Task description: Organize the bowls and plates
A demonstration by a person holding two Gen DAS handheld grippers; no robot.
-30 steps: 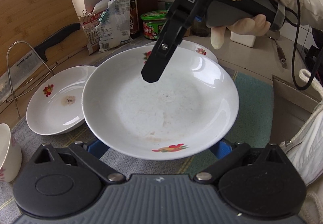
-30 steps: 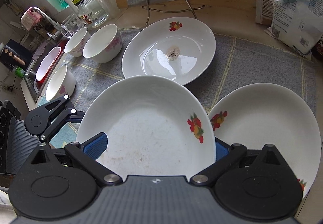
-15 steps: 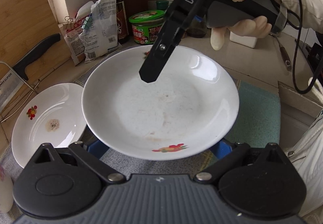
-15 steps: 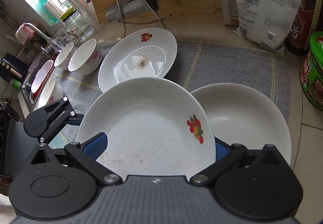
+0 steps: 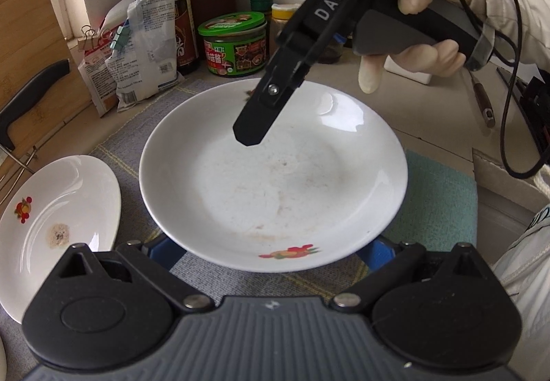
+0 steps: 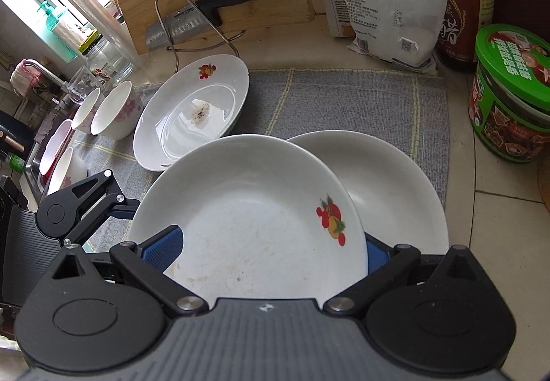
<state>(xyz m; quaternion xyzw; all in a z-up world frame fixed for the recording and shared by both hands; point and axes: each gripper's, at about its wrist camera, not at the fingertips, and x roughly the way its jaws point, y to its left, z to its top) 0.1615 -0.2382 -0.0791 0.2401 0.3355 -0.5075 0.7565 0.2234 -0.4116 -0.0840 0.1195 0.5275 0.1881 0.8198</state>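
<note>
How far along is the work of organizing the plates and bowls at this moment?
Done: nothing looks stacked yet. In hand: the right claw grips the held plate, which hangs partly over a second plate on the grey mat; the left claw is under its rim, grip unclear. Left: set it down, add the stained plate, then gather the bowls.

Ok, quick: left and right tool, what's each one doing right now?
Left tool: closed on the near rim of the held plate.
Right tool: closed on the same plate's opposite rim.
</note>
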